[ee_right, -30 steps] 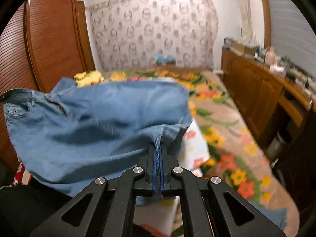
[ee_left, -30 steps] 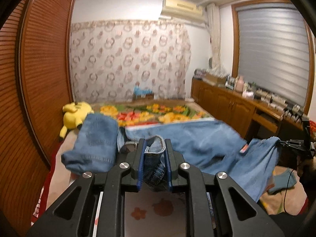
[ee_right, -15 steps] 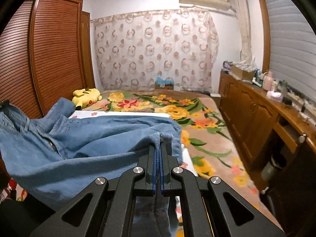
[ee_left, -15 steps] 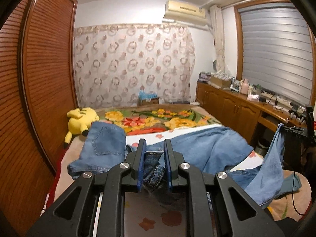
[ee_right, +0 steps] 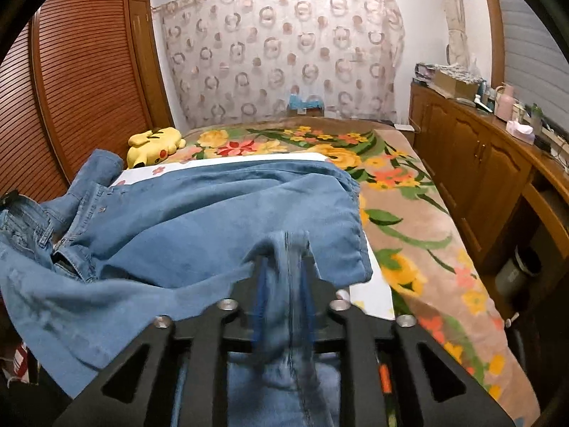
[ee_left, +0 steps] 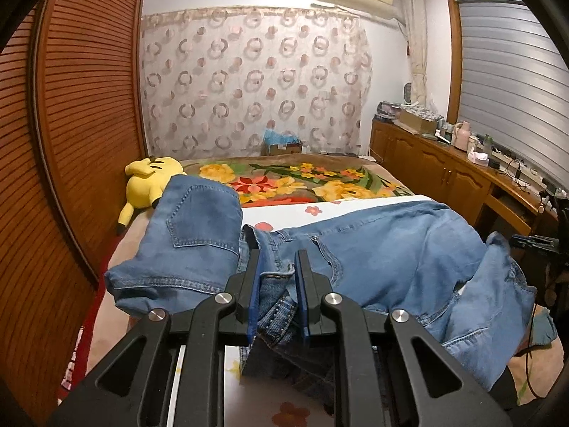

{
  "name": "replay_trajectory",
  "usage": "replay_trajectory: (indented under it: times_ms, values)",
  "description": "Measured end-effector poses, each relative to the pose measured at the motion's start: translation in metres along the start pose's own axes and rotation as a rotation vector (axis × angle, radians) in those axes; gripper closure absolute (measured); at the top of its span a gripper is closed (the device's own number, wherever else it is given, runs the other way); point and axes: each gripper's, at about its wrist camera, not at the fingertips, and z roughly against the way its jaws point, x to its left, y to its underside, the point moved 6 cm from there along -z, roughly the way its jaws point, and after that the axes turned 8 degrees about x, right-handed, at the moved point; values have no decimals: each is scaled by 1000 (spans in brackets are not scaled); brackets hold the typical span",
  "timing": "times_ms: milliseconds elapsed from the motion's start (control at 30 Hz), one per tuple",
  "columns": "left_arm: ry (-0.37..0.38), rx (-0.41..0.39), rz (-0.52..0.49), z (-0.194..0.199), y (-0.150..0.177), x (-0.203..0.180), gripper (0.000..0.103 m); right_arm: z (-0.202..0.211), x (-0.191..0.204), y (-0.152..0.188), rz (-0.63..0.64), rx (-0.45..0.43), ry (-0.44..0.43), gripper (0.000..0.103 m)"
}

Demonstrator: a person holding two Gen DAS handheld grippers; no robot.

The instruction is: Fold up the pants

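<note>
Left hand-held gripper (ee_left: 276, 297) clamping jeans (ee_left: 384, 249) waistband at 6 o'clock; right hand-held gripper (ee_right: 284, 295) opening, hem lying between its jaws.

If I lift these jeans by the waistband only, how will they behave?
Probably floppy: the jeans already sag in folds over the bed edge. Likely weighty, being thick stitched denim. The left gripper bunches the waistband, so the legs would probably dangle.

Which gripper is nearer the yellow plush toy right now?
Left. The left gripper, at the jeans' waistband, sits on the plush toy's side; the right gripper, jaws opening around the hem, is farther across.
</note>
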Motion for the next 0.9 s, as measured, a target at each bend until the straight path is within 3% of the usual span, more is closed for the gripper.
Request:
replay_trajectory:
  times_ms: [100,300,500,533,600,900]
  values:
    - [2,0,1,0,-1,-1,84,2,6,-1,27,44,19,59]
    - [3,2,4,-1,2,-4,84,-10,1,22,1,143,12,59]
    - [2,14,-12,-5,8,-3,84,-21,0,18,-23,164,-36,60]
    - [1,16,-13,-6,9,-3,84,-18,-1,18,-15,159,-35,73]
    - [1,15,-10,-6,9,-3,84,-12,-2,14,4,141,-45,85]
    - [13,0,0,-7,-11,-2,84,37,-28,-13,-20,-50,-1,88]
